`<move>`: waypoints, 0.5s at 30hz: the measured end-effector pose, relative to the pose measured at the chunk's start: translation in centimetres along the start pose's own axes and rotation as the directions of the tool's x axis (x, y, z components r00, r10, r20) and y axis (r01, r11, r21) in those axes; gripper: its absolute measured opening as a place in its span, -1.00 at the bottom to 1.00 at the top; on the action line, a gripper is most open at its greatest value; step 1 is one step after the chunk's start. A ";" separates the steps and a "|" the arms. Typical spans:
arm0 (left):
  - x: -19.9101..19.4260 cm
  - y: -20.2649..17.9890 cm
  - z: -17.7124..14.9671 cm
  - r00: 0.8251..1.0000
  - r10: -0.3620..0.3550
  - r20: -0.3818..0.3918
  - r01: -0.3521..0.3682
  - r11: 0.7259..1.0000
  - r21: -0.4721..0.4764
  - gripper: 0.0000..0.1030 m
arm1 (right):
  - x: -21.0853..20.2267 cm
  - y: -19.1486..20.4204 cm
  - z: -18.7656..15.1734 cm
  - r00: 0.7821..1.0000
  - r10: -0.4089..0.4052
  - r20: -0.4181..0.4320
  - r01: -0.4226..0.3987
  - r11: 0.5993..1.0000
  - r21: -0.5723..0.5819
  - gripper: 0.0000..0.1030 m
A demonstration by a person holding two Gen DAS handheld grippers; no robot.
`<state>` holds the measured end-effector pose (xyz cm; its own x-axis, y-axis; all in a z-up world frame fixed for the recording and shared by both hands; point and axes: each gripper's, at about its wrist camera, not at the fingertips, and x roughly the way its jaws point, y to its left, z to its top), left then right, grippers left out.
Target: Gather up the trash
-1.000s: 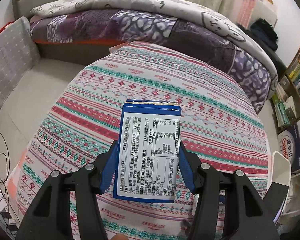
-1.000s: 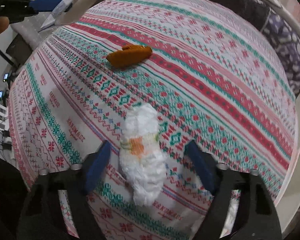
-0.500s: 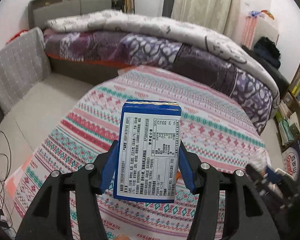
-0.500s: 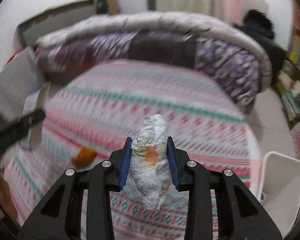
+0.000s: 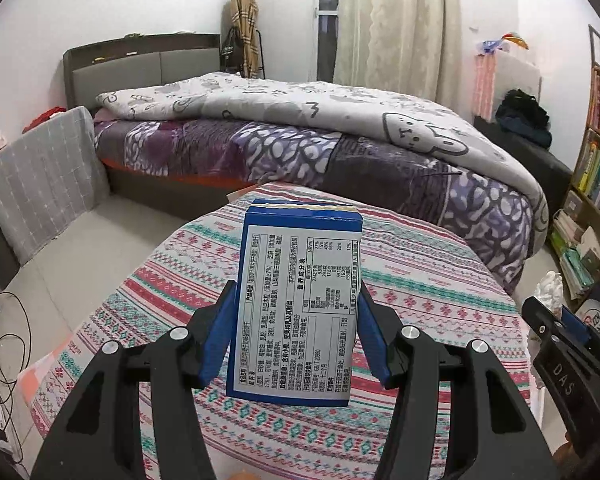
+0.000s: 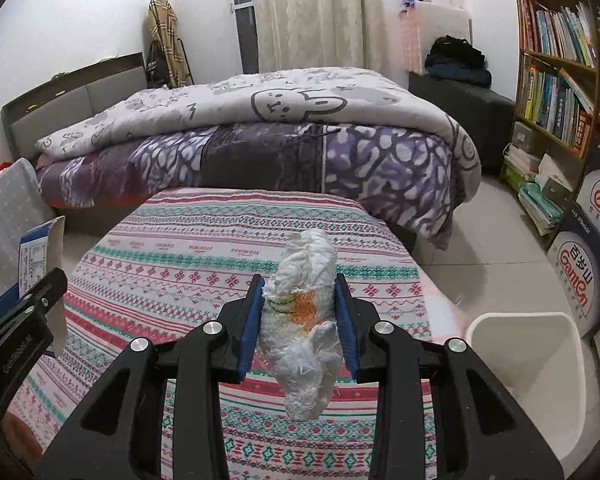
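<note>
The left tool is clamped on a box held above the bench. The right tool is clamped on a tissue wad; the bin at 4 o'clock is best approached with both grips kept firm until each item is above its opening.

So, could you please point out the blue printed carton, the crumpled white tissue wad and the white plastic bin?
Blue printed carton (image 5: 296,316), left wrist view, label face.
Crumpled white tissue wad (image 6: 304,320), right wrist view, stained middle.
White plastic bin (image 6: 520,316), right wrist view, far rim.
</note>
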<state>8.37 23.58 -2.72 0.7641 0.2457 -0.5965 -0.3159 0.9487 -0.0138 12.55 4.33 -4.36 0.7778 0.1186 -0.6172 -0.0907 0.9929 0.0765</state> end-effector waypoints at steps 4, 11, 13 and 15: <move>-0.3 -1.2 -0.2 1.000 -0.012 0.002 0.012 1.000 0.016 0.08 | -0.5 -0.7 0.0 1.000 -0.007 0.004 0.007 1.000 0.007 -0.36; -0.9 -3.4 -0.6 0.999 -0.040 0.004 0.040 0.998 0.048 0.08 | -1.3 -2.1 0.1 1.000 -0.021 0.012 0.020 1.000 0.017 -0.36; -1.1 -4.1 -0.7 0.999 -0.050 0.008 0.050 0.997 0.054 0.08 | -1.5 -2.7 0.1 1.000 -0.027 0.015 0.027 0.999 0.022 -0.36; -1.3 -4.5 -0.7 0.998 -0.060 0.010 0.059 0.997 0.057 0.08 | -1.8 -3.2 0.2 0.999 -0.033 0.017 0.033 0.999 0.028 -0.36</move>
<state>8.43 18.84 -2.44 0.7872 0.1907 -0.5864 -0.2377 0.9713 -0.0032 11.56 0.93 -3.39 0.7909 0.0856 -0.6059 -0.0478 0.9958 0.0783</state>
